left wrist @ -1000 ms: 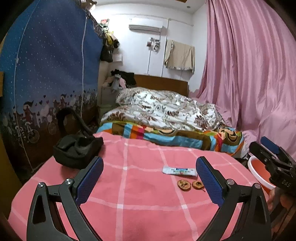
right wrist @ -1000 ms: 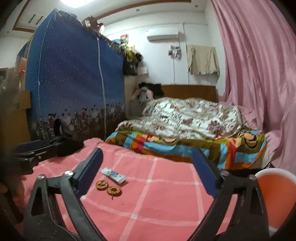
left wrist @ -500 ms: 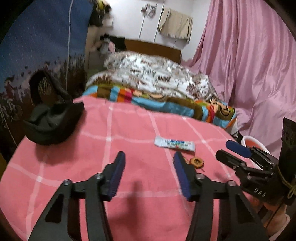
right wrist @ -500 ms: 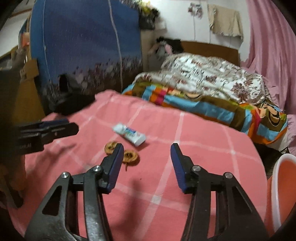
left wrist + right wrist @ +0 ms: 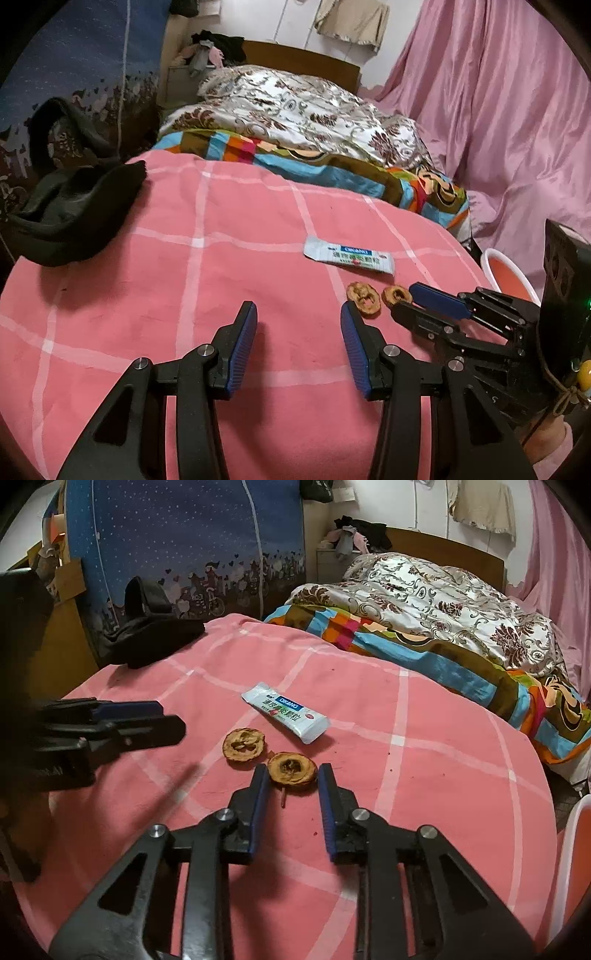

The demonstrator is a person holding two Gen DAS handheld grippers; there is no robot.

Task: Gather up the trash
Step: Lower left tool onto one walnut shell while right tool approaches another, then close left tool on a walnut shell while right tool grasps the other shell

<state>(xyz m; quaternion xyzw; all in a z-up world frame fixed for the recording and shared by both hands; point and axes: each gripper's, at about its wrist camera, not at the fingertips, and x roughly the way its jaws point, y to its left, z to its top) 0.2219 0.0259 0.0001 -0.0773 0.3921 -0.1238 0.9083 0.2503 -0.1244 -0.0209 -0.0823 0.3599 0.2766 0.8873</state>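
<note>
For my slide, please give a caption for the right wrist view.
Open right claw straddles a dried fruit slice on the pink blanket, beside a second slice and a sachet.

- The white sachet (image 5: 285, 713) lying on the pink checked cloth (image 5: 424, 775) carries the brand "DIKANO" in white capitals on a blue band.
- Below that band runs a line of green Chinese characters, too small to read with certainty.
- In the left wrist view the same sachet (image 5: 349, 255) shows the blue band, but its lettering is blurred.
- The black body of the left gripper (image 5: 140, 720) bears faint pale lettering at the frame's left edge; it cannot be read.
</note>
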